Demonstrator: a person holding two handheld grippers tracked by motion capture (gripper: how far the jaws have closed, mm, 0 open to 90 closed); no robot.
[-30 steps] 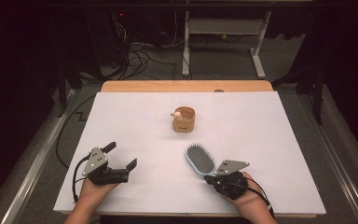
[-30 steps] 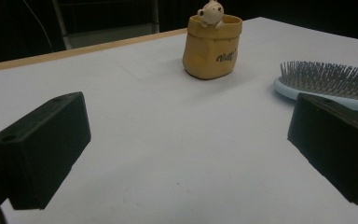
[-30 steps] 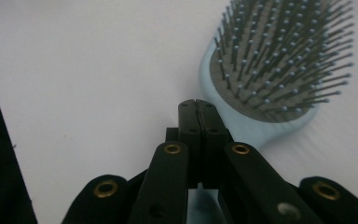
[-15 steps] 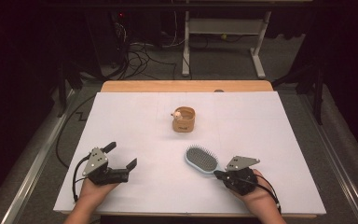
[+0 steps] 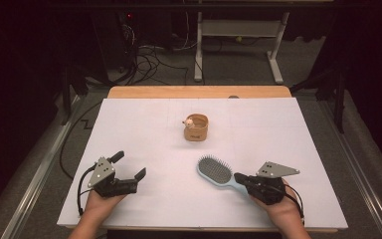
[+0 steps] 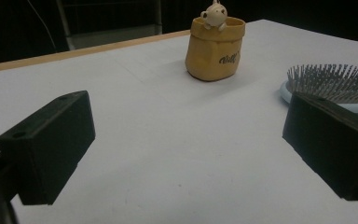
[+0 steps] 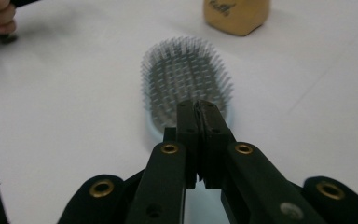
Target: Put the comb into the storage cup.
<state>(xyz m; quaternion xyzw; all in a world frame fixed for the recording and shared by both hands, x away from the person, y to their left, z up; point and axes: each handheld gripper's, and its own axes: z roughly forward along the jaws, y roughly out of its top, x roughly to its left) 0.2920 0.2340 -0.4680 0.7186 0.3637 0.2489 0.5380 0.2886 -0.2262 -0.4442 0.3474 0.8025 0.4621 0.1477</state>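
A light blue hairbrush (image 5: pixel 214 171) lies bristles up on the white sheet, its handle pointing to the lower right. My right gripper (image 5: pixel 241 179) is shut on that handle. In the right gripper view the jaws (image 7: pixel 198 109) stand pressed together just behind the bristle head of the hairbrush (image 7: pixel 186 79). My left gripper (image 5: pixel 129 165) rests open at the front left with nothing between its jaws. The left gripper view looks between the wide-apart jaws of that gripper (image 6: pixel 191 140) at the hairbrush (image 6: pixel 335 84) on the right.
A small tan pot (image 5: pixel 196 128) with a little figure on its rim stands upright at mid table; it also appears as the pot (image 6: pixel 214 49) and the pot (image 7: pixel 235 16). The white sheet (image 5: pixel 278 129) covers a wooden table. Cables and a stand's legs lie on the floor beyond.
My right gripper has moved to the right with the brush handle in it, swinging the handle toward the lower right. The left gripper has stayed still.
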